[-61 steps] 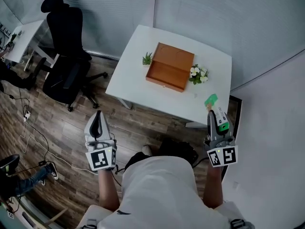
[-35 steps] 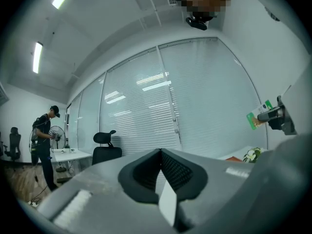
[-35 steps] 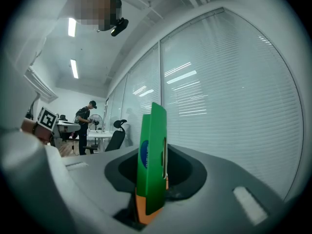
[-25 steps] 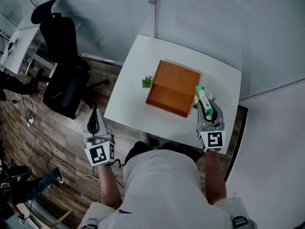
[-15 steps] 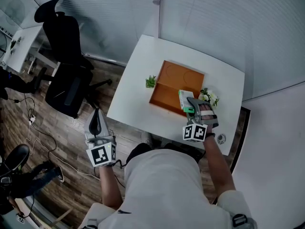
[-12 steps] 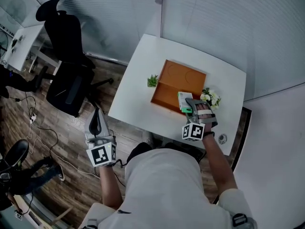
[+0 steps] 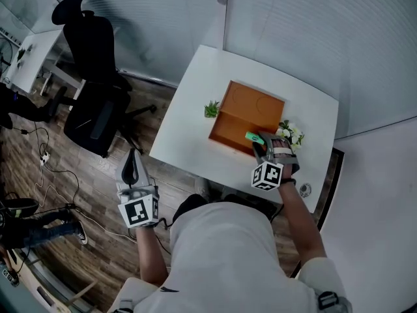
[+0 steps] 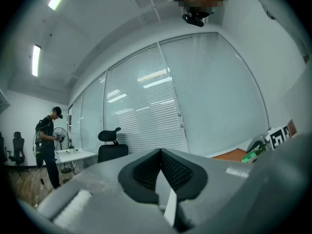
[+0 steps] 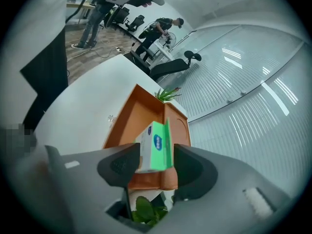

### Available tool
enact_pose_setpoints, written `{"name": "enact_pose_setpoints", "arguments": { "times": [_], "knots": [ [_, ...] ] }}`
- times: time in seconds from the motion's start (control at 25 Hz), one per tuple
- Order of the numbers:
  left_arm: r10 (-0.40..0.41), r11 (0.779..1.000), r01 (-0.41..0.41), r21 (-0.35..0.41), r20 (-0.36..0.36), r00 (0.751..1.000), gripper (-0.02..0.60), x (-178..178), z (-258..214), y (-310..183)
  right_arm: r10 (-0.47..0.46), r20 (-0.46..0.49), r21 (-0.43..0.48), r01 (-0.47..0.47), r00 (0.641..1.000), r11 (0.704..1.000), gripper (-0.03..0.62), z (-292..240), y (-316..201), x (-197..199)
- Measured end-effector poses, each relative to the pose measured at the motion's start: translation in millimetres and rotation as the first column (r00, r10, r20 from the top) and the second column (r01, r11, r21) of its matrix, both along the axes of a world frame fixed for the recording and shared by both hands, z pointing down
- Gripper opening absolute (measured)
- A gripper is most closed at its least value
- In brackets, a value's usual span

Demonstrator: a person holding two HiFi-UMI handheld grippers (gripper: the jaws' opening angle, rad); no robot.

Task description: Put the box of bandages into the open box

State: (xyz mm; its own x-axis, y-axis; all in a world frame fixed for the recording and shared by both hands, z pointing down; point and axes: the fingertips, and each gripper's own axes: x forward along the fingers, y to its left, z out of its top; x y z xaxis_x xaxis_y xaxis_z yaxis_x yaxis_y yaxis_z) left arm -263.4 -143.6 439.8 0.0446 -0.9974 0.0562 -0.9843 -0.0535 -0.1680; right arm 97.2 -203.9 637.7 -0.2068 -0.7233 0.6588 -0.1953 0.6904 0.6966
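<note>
Bandage box (image 9: 155, 147) sits between the fingers of my right gripper (image 9: 157, 155), which are spreading away from it, with no pad pressing. It is over the 5 o'clock corner of the open box (image 7: 242, 108) on the white table (image 7: 195, 90). My left gripper (image 8: 160, 152) has its fingers together on nothing, off the table's 7 o'clock side, above the floor (image 7: 78, 175).

white table, three things on it

a white table (image 7: 186, 132) carries an orange open box (image 7: 244, 113) near its middle. a small green plant (image 7: 212, 109) sits just beside the box's left edge, and white flowers (image 7: 291, 134) sit at its right.
</note>
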Motion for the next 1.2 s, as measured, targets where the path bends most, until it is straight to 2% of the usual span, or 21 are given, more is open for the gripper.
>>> {"name": "enact_pose_setpoints", "arguments": {
  "times": [0.48, 0.6, 0.68, 0.76, 0.84, 0.96, 1.08, 1.12, 1.16, 1.2],
  "knots": [
    [0.008, 1.000, -0.008, -0.006, -0.010, 1.000, 0.005, 3.7, 3.2, -0.1, 0.032, 0.046, 0.018, -0.033, 0.998, 0.999, 0.216, -19.3, -1.0, 4.4],
    [0.012, 1.000, -0.012, -0.008, -0.010, 1.000, 0.005, 5.1, 3.6, -0.2, 0.079, 0.133, 0.019, -0.082, 0.988, 0.996, 0.216, -32.5, -2.1, 6.8],
    [0.014, 1.000, -0.015, -0.011, -0.012, 1.000, 0.006, 6.3, 3.8, -0.2, 0.136, 0.268, 0.029, -0.149, 0.954, 0.988, 0.213, -52.2, -5.0, 10.7],
    [0.021, 1.000, -0.021, -0.011, -0.012, 1.000, 0.005, 8.3, 4.0, -0.8, 0.199, 0.446, 0.036, -0.240, 0.873, 0.970, 0.209, -79.1, -8.6, 18.1],
    [0.030, 1.000, -0.030, -0.010, -0.009, 1.000, 0.005, 10.7, 4.4, -2.4, 0.245, 0.606, 0.027, -0.328, 0.757, 0.944, 0.207, -106.7, -10.7, 29.7],
    [0.031, 0.999, -0.031, -0.010, -0.015, 0.999, 0.006, 13.5, 5.8, -5.0, 0.263, 0.796, -0.015, -0.416, 0.545, 0.909, 0.194, -143.7, -8.4, 49.3],
    [0.050, 0.999, -0.050, -0.007, -0.025, 0.998, 0.005, 18.4, 8.0, -7.5, 0.197, 0.920, -0.031, -0.439, 0.338, 0.898, 0.135, -176.3, 5.3, 64.8],
    [0.053, 0.999, -0.053, -0.007, -0.030, 0.998, 0.005, 20.2, 8.2, -8.6, 0.168, 0.942, -0.022, -0.446, 0.290, 0.895, 0.109, -185.1, 11.8, 68.7],
    [0.055, 0.998, -0.055, -0.006, -0.034, 0.998, 0.005, 22.3, 7.9, -9.7, 0.147, 0.954, -0.012, -0.457, 0.261, 0.890, 0.086, -190.9, 18.6, 72.3],
    [0.059, 0.998, -0.059, -0.004, -0.036, 0.998, 0.005, 24.9, 7.4, -10.7, 0.137, 0.959, -0.005, -0.467, 0.249, 0.884, 0.065, -193.3, 25.3, 75.1]
  ]
}}
